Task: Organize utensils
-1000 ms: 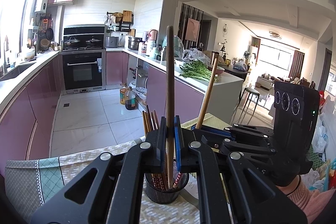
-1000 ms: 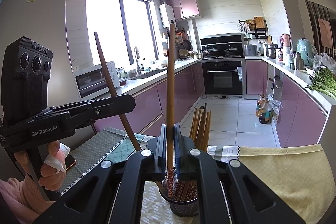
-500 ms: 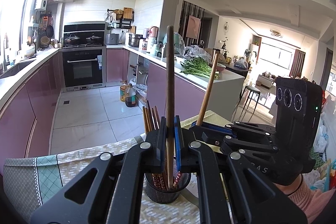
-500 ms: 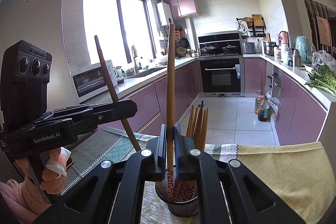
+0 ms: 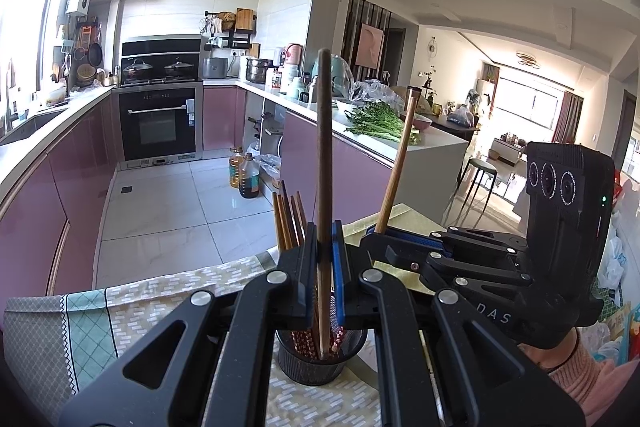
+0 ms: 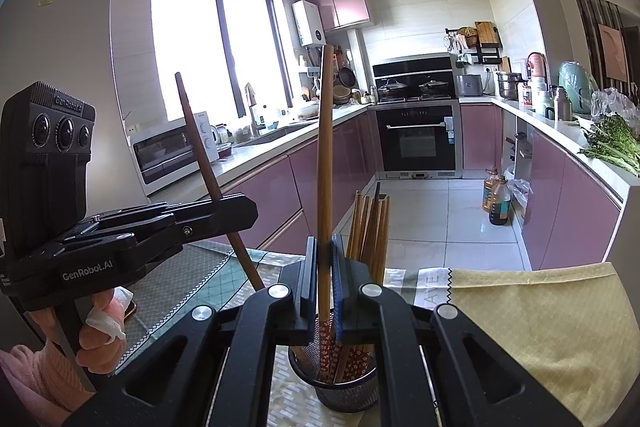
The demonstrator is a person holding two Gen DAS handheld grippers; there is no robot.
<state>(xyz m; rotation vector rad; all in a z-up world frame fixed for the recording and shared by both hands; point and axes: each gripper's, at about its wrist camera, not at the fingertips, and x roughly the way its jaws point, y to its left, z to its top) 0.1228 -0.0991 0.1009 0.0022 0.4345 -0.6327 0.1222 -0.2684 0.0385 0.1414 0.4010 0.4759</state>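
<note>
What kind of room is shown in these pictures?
A home kitchen, open to a living room: a built-in oven under a stove with pots, a sink below the window, and a counter with green vegetables.

A: Identify the support surface.
B: A table (image 5: 132, 291) with 2 cloths: 1 patterned green-and-beige cloth (image 5: 72, 339) and 1 yellow cloth (image 6: 540, 327).
A: Items resting directly on it?
B: 1 black mesh holder (image 6: 348, 393), upright on the patterned cloth.

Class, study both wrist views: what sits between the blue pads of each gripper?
Left wrist view: one brown chopstick between the left gripper pads. Right wrist view: a lighter chopstick in the right gripper.
</note>
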